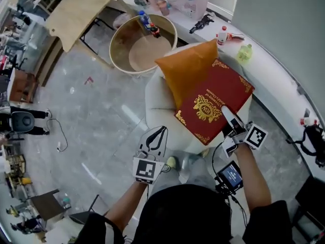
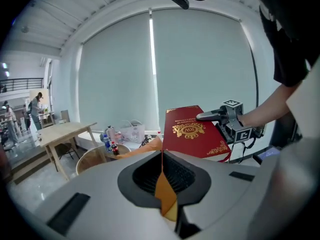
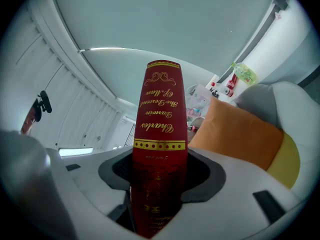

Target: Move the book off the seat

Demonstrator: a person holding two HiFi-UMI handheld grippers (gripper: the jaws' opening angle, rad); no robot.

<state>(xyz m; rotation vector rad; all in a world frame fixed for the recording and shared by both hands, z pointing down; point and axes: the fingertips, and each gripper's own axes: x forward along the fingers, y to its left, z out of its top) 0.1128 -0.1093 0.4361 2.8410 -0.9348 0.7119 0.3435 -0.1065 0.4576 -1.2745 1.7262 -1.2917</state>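
I have two tongs in play. My right tongs are pinching the one book, a red hardback with gold ornament, by its near right edge. In the right gripper view its spine stands upright between the jaws, one jaw on each cover. The book is held up and tilted over the single white seat, front cover facing up and to the left. Its far left part overlaps the one orange cushion that leans on the seat. I cannot tell whether the book touches the cushion or the seat.

My left tongs sit to the left of the book and nearer to me, over the near left edge of the seat. Their jaws are pressed together at the tips, gripping nothing and well apart from the book. Each of my tongs carries one marker cube, two in all.

Beyond the seat stands one round wooden tub with at least two small bottles on its far rim. I count two desks: a wooden desk at the far left and a white desk along the right wall. The white desk holds one red-capped bottle and one green bottle.
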